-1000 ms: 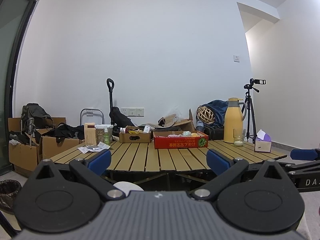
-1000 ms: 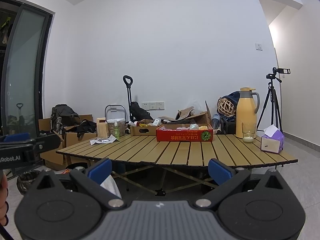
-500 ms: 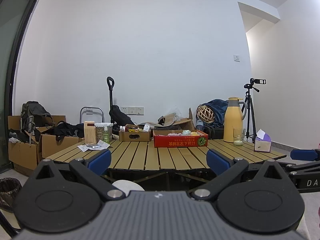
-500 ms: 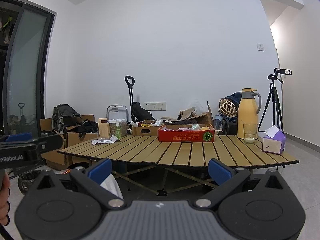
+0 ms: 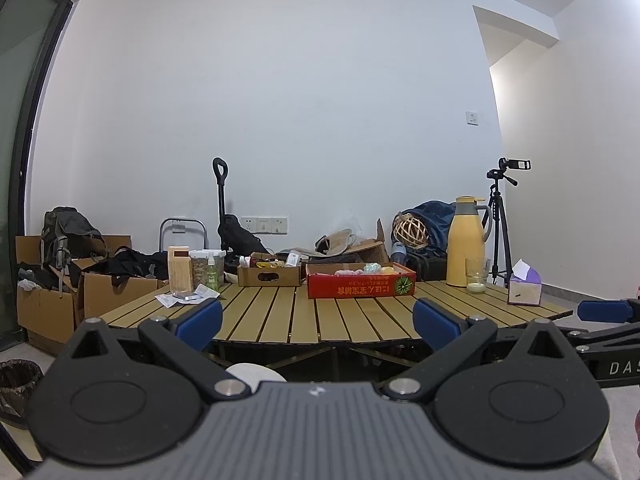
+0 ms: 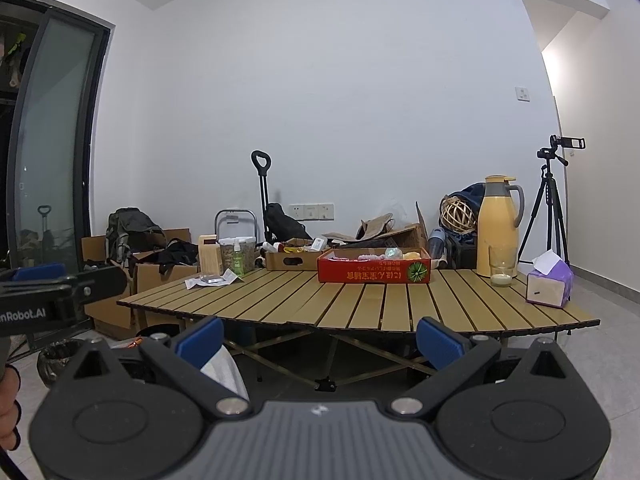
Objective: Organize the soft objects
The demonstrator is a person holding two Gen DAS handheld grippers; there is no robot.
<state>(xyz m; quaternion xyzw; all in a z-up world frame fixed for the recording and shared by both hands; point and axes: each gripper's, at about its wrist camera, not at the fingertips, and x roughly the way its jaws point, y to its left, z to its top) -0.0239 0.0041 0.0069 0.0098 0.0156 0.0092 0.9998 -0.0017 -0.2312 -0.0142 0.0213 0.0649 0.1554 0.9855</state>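
The soft objects (image 5: 362,269) (pink, pale green and yellow lumps, too small to name more closely) lie inside a red cardboard tray (image 5: 361,286) at the far middle of the slatted wooden table (image 5: 304,316). The left gripper (image 5: 317,322) is held low at the table's near edge, its blue-padded fingers (image 5: 199,323) spread wide apart with nothing between them; the tray sits well beyond them, roughly centred in the gap. The right gripper (image 6: 319,340) is likewise spread and empty, and the tray (image 6: 374,271) with the soft objects (image 6: 376,255) stands far ahead of its fingers (image 6: 439,343), slightly right of centre.

Right of the tray stand a yellow thermos jug (image 5: 466,240), a glass (image 5: 476,276) just in front of it, and a purple tissue box (image 5: 524,289) near the right edge. Left of the tray are a brown cardboard box (image 5: 269,275), a green spray bottle (image 5: 212,271) and a wooden block (image 5: 179,269).

The left view shows a white paper roll (image 5: 252,373) under the table; the right view alone shows a glass door (image 6: 52,152) at the left and the person's hand (image 6: 8,412).
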